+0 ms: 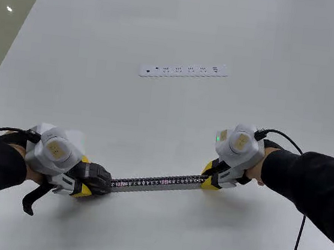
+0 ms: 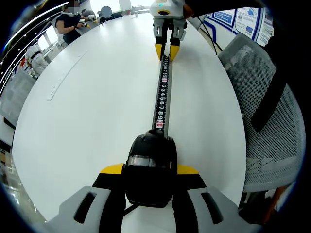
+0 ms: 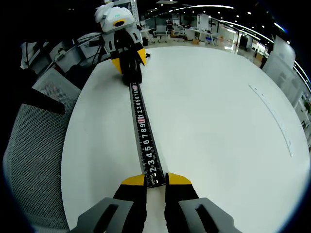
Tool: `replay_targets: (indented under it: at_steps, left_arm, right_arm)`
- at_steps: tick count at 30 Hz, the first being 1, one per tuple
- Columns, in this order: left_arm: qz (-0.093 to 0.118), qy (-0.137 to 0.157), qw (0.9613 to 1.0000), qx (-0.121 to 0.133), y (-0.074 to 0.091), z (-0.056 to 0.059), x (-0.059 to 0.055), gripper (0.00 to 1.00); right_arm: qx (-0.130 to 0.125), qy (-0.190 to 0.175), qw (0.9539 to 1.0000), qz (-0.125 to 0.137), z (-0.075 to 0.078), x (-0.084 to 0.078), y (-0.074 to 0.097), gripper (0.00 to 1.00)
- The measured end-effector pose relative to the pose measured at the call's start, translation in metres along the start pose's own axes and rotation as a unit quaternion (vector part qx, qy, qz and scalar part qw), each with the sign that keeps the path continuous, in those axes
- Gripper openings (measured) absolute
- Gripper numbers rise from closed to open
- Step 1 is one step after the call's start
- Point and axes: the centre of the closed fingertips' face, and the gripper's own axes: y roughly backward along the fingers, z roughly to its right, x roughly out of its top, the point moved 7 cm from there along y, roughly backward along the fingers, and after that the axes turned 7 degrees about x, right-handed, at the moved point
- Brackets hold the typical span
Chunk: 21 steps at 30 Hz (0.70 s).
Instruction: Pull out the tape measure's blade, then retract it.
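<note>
Left side: the left tongs (image 1: pixel 86 176) sit low over the near-left part of the white worktop (image 1: pixel 156 118). Their jaws are closed partway, a yellow-tipped jaw pressing on each flank of the black tape measure case (image 2: pixel 150 170). The case is held firmly between them, at or just above the surface; contact with the worktop cannot be confirmed. In the left gripper view the case stands directly between the jaw tips, its mouth facing away from the camera.

Centre: the blade (image 1: pixel 157 181) runs out of the case mouth in a straight line to the right, lying flat just above or on the worktop. Its black face carries white digits with a red mark partway along. Farther back on the worktop, well apart from the blade, a white power strip (image 1: pixel 184 70) lies roughly parallel to it.

Right side: the right tongs (image 1: pixel 209 175) are closed almost completely, with the blade's free end pinched between the two yellow tips. In the right gripper view the end of the blade sits just inside the tips, and the low digits of the scale start just beyond them. The two tongs face each other along the blade, with its drawn-out length between them. A black cable (image 1: pixel 296 236) trails from the right tongs past the sleeve (image 1: pixel 311 183) and off the near edge.
</note>
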Motion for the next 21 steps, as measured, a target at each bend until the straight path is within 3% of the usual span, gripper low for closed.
replay_targets:
  at_steps: [21]
  left_arm:
    - [0.000,0.000,1.0000,0.000,-0.0017,-0.0009,-0.0010,0.30]
  right_arm:
    - [-0.002,-0.008,1.0000,0.002,0.0004,-0.0075,0.0048,0.09]
